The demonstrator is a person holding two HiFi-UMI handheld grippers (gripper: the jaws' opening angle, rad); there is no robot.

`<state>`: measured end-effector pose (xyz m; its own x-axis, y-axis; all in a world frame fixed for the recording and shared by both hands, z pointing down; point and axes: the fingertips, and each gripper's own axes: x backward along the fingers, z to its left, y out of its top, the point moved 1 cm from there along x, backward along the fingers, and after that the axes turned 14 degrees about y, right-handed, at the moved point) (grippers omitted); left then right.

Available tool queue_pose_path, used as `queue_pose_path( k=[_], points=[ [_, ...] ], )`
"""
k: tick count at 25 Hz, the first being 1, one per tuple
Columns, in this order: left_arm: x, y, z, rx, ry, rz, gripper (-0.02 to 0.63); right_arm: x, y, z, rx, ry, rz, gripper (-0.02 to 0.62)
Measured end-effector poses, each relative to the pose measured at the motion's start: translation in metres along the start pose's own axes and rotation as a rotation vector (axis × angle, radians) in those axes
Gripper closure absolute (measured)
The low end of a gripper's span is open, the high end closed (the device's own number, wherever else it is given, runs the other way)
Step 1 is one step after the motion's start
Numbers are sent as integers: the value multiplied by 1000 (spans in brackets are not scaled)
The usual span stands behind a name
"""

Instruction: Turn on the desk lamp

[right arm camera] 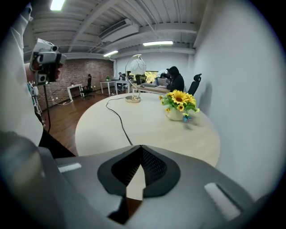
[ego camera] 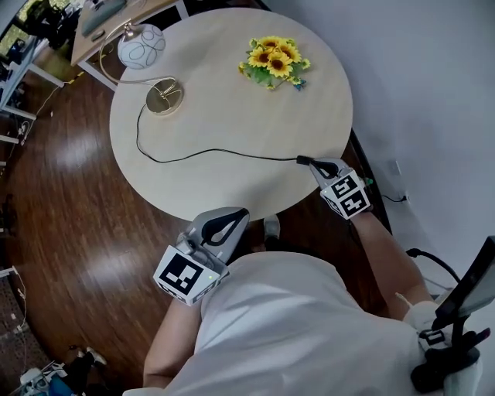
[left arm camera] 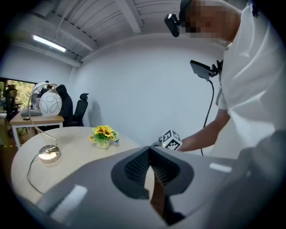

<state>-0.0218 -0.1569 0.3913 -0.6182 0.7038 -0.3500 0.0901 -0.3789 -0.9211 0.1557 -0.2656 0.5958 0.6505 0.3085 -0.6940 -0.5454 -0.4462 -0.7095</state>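
The desk lamp has a white globe shade [ego camera: 141,46] and a gold round base [ego camera: 164,97] at the far left of the round table [ego camera: 232,116]. Its black cord [ego camera: 209,153] runs across the table to my right gripper [ego camera: 308,162]. That gripper is shut at the table's near right edge, and the cord [right arm camera: 117,117] vanishes under its tips [right arm camera: 141,148]. Whether it touches the cord is hidden. My left gripper [ego camera: 240,213] is shut and empty, held just off the table's front edge [left arm camera: 149,150]. The lamp [left arm camera: 50,103] stands far from both.
A small pot of sunflowers [ego camera: 274,60] stands at the table's far right side. A white wall [ego camera: 433,93] runs close along the right. Dark wooden floor [ego camera: 69,232] surrounds the table. Desks [ego camera: 100,23] and chairs stand behind the lamp.
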Motion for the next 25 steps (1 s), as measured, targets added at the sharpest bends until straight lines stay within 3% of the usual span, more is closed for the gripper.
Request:
queue_pose_path(
  k=[8,25],
  points=[
    [2,6,24,-4,3,23,588,-47,-46,-37,-40,-1,205,592],
    [4,4,53,18,26,30,588,-68,-62,-40,-66,16,343,592]
  ],
)
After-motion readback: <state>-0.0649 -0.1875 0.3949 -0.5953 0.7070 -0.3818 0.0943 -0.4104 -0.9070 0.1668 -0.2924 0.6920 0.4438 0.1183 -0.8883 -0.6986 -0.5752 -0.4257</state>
